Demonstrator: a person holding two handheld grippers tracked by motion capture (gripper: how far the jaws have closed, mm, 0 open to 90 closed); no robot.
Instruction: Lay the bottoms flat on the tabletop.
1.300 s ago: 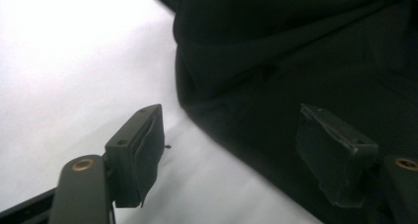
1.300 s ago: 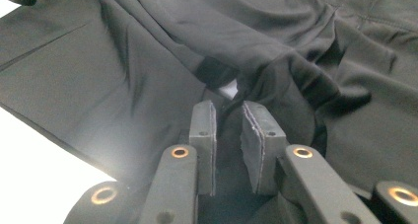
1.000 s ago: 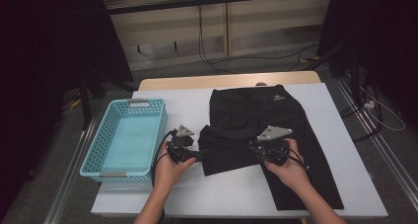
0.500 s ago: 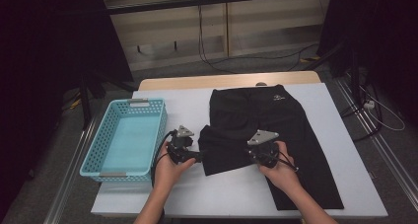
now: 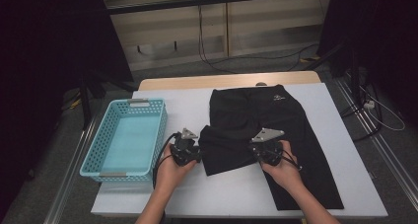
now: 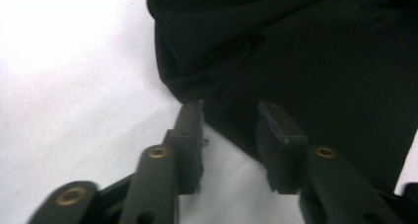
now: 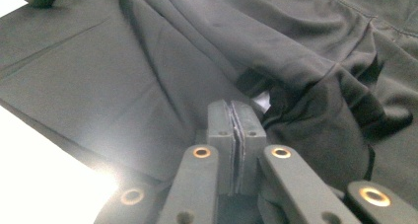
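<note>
Folding black trousers (image 5: 276, 135) on the white table (image 5: 236, 194), we see both claws at work. Since a second ago the right claw (image 5: 263, 152) has slid a little toward 9 o'clock and now stands pressed together, pinching a fold of cloth. The left claw (image 6: 229, 118) has just been closing, its jaws half spread astride the folded leg's edge, cloth between them, not yet pinched. The blue basket (image 5: 88, 157) waits at 9 o'clock, so we judge lifting comes next.
</note>
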